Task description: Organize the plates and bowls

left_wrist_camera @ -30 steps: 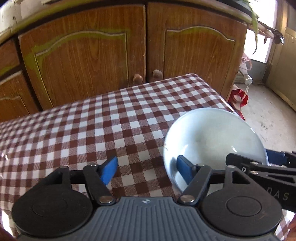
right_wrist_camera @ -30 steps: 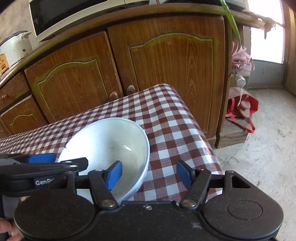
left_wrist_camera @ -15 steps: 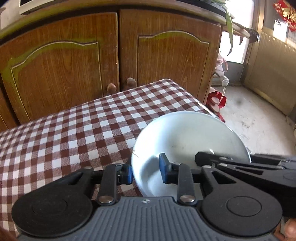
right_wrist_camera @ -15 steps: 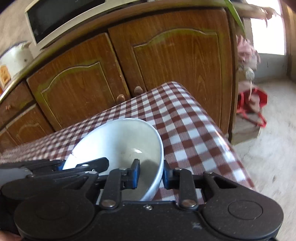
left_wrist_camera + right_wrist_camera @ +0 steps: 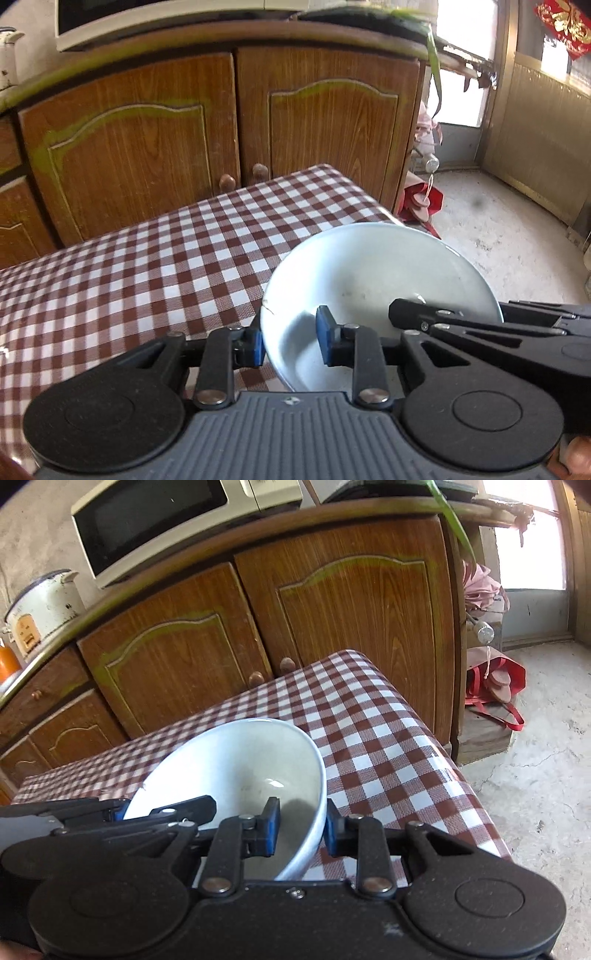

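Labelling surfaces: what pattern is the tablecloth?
Red-brown and white check on the tablecloth, clearest in the right wrist view.

Table [image 5: 129, 277] is covered edge to edge by a red-and-white checked cloth [image 5: 207, 236], seen stretched flat. From the left gripper [image 5: 290, 332] the cloth runs ahead and to the left; from the right gripper [image 5: 301, 825] it runs ahead and to the right, down to the table's near right edge. Only a white bowl [image 5: 369, 280] is seen over it, just ahead of both grippers; contact with the cloth cannot be told.
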Tool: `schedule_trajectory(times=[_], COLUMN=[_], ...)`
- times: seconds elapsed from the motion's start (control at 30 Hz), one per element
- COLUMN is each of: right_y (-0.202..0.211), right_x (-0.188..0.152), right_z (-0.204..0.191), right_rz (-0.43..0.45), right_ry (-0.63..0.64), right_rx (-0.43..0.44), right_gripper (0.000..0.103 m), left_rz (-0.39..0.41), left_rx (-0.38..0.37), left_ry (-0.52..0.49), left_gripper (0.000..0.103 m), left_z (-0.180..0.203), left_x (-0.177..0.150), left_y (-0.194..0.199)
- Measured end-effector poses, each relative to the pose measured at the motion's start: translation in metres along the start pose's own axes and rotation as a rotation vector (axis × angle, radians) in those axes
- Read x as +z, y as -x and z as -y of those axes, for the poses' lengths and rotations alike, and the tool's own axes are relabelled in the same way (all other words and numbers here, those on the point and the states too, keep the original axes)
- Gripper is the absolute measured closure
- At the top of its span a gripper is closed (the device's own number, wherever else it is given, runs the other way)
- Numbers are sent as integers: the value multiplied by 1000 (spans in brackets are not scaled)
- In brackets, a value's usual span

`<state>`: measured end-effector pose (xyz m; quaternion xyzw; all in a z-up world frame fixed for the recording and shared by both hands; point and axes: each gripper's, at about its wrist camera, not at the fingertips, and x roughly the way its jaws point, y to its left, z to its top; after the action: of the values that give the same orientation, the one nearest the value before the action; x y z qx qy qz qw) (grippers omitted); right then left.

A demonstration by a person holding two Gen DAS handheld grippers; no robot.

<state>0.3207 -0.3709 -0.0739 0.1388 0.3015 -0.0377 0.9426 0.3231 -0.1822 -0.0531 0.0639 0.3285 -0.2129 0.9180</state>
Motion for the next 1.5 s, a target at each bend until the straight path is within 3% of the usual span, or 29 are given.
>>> schedule_trajectory(times=[0.73,1.5], right_y=[168,243], right_x=[-10,-42], right_z=[-57,-80], right_rz=[102,149], right_ry=[65,87], right_rx=[41,47], right_gripper=[71,71], left_rz=[104,153], left_rx=[50,63], left_ry=[20,11], left_gripper=[75,75], left_z=[17,24], left_x=[-13,-42], left_y=[162,223])
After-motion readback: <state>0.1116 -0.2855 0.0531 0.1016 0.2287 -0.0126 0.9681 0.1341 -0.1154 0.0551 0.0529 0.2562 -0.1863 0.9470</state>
